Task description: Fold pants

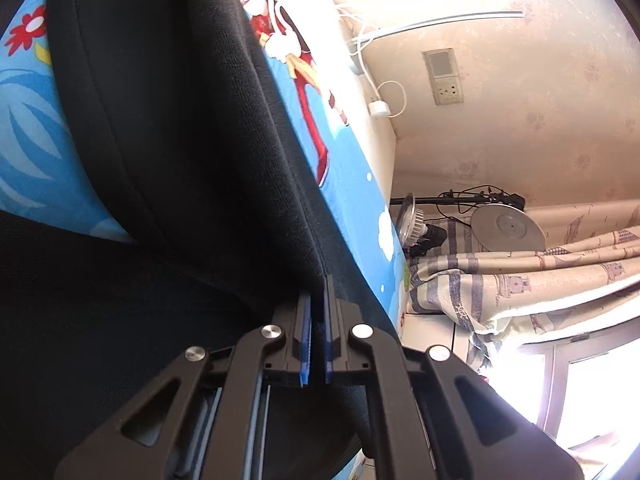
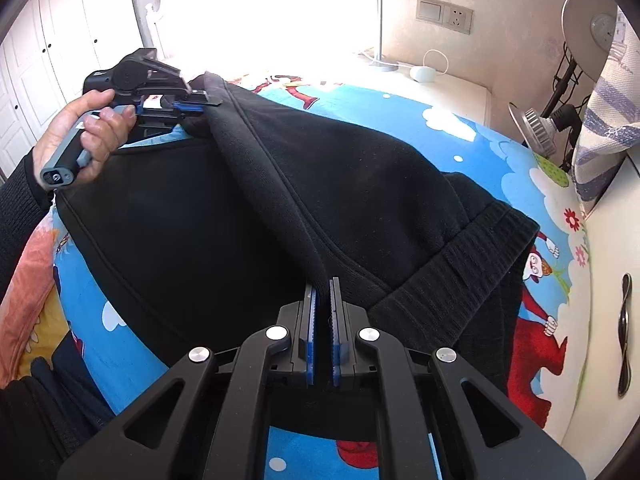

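Note:
Black fleece pants (image 2: pixel 340 184) lie on a blue cartoon bedsheet (image 2: pixel 496 140), with the ribbed waistband (image 2: pixel 460 264) at the right. My right gripper (image 2: pixel 322 284) is shut on a raised edge of the pants near the waistband. My left gripper (image 2: pixel 200 100), seen far left in the right wrist view, is shut on the other end of the same raised edge. In the left wrist view the left gripper (image 1: pixel 319 284) pinches the black pants (image 1: pixel 168 128), which fill most of the frame.
A white nightstand (image 2: pixel 448 84) with a cable and adapter stands beyond the bed. A lamp on a stand (image 2: pixel 536 124) and a striped curtain (image 2: pixel 608 120) are at the right. White wardrobe doors (image 2: pixel 52 40) are at the left. An orange cloth (image 2: pixel 28 280) lies at the bed's left edge.

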A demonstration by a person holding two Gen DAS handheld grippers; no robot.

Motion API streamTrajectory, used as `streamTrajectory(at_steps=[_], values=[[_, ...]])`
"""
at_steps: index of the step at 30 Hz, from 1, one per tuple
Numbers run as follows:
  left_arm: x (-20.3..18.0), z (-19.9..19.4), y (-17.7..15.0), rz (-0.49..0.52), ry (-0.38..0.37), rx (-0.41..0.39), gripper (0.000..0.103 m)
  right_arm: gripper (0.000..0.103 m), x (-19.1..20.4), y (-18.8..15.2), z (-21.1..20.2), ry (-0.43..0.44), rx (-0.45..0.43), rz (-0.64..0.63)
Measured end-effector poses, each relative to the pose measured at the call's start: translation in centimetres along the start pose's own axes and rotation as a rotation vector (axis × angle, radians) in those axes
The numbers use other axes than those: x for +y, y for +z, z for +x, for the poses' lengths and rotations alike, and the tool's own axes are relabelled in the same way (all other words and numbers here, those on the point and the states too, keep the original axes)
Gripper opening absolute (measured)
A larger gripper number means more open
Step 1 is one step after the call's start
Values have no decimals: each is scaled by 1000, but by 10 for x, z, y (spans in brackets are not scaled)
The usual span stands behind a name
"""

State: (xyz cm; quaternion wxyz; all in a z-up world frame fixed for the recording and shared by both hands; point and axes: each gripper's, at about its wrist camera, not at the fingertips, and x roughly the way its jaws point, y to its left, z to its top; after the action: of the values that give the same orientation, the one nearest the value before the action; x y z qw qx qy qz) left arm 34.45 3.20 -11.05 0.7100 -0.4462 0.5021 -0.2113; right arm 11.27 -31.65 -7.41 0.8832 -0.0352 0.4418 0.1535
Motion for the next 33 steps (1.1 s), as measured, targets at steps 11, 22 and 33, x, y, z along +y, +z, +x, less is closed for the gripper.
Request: streamTrajectory(at_steps=[11,22,33], values=[[53,-67,-186,114,32,9,4,7,-46,-63,-14,-9,46,240],[63,-54,-194,127,63,12,5,90,-58,-107,-55,1,-53,572],[76,-59,-191,97,42,20,5,65,-97,-113,-8,198,-46,998]])
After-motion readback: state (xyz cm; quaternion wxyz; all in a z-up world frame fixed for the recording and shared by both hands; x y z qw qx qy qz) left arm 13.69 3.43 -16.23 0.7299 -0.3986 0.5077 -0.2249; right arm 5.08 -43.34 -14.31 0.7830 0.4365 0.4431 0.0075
